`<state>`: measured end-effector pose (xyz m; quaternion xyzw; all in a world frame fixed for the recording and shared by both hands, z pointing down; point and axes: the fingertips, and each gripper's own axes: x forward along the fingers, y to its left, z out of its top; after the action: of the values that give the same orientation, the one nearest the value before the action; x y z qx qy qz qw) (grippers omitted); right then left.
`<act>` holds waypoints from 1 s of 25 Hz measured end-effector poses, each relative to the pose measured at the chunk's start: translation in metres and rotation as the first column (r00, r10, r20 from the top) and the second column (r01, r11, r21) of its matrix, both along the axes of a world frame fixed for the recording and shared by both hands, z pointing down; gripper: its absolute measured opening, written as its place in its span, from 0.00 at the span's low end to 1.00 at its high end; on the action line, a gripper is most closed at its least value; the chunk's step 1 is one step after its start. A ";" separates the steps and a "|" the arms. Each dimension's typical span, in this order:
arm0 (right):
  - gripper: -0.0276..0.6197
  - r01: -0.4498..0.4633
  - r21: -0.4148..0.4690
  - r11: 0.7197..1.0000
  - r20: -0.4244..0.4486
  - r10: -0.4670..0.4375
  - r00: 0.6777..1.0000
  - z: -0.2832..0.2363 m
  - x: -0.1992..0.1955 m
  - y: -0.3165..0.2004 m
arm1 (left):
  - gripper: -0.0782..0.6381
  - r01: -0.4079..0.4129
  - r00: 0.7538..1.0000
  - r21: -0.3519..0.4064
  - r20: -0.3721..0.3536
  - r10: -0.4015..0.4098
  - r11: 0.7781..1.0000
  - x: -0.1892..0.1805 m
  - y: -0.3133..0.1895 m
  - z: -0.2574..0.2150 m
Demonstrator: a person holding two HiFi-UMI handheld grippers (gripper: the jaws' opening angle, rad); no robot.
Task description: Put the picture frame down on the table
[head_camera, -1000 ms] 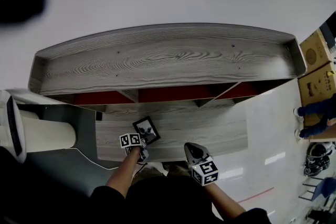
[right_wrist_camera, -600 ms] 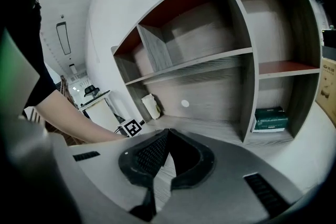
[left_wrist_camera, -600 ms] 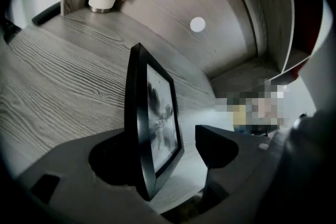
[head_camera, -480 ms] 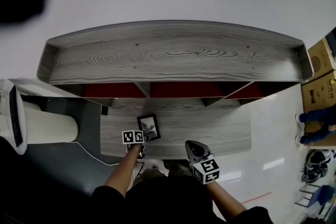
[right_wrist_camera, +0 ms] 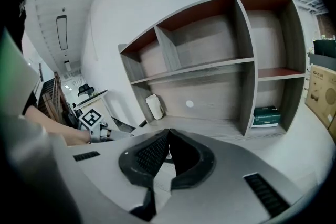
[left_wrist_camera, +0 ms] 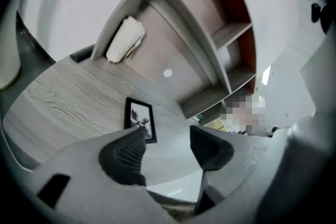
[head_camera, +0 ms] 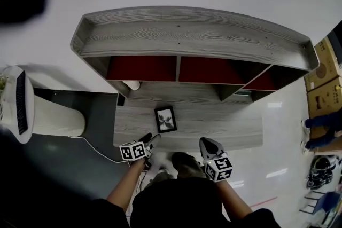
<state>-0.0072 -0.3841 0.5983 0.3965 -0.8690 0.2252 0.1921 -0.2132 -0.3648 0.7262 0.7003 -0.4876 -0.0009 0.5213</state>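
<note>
Flat on the table, the picture frame lies at 1 o'clock of the spread, empty left tool; right tool pressed together, empty; frame likely light, stiff, fragile: grip its rim.

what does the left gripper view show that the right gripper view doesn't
Only the left gripper view: the picture frame lying flat on the table, clear of the open left gripper. Only the right gripper view: the shut right gripper, a green box in a shelf compartment, the left gripper's marker cube. Both: the shelf unit and white roll.
</note>
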 end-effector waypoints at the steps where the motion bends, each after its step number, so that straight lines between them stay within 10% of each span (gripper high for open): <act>1: 0.06 0.000 0.006 1.000 -0.009 0.000 1.000 -0.002 -0.005 0.007 | 0.42 0.023 0.999 0.037 -0.024 -0.022 0.999 -0.004 0.012 -0.018; 3: 0.06 -0.001 0.026 1.000 -0.022 0.002 1.000 -0.007 -0.015 0.022 | 0.17 0.064 0.998 0.109 -0.014 -0.063 0.992 -0.016 0.038 -0.050; 5: 0.06 -0.003 0.059 0.998 -0.025 0.005 1.000 -0.016 -0.026 0.037 | 0.14 0.089 0.993 0.176 0.064 -0.102 0.980 -0.033 0.062 -0.079; 11: 0.06 -0.047 0.177 0.983 -0.015 0.051 0.999 -0.054 -0.045 0.078 | 0.13 0.082 0.936 0.386 0.287 -0.204 0.919 -0.068 0.117 -0.153; 18: 0.06 -0.055 0.260 0.964 -0.029 0.064 0.998 -0.075 -0.055 0.101 | 0.13 0.038 0.906 0.524 0.341 -0.250 0.851 -0.084 0.144 -0.198; 25: 0.06 -0.066 0.268 0.961 -0.016 0.072 0.997 -0.077 -0.057 0.123 | 0.13 0.001 0.898 0.548 0.367 -0.241 0.837 -0.080 0.163 -0.208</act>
<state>-0.0643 -0.2609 0.5212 0.4516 -0.8746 0.1077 0.1399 -0.2927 -0.2019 0.5180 0.7676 -0.6129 -0.0191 0.1864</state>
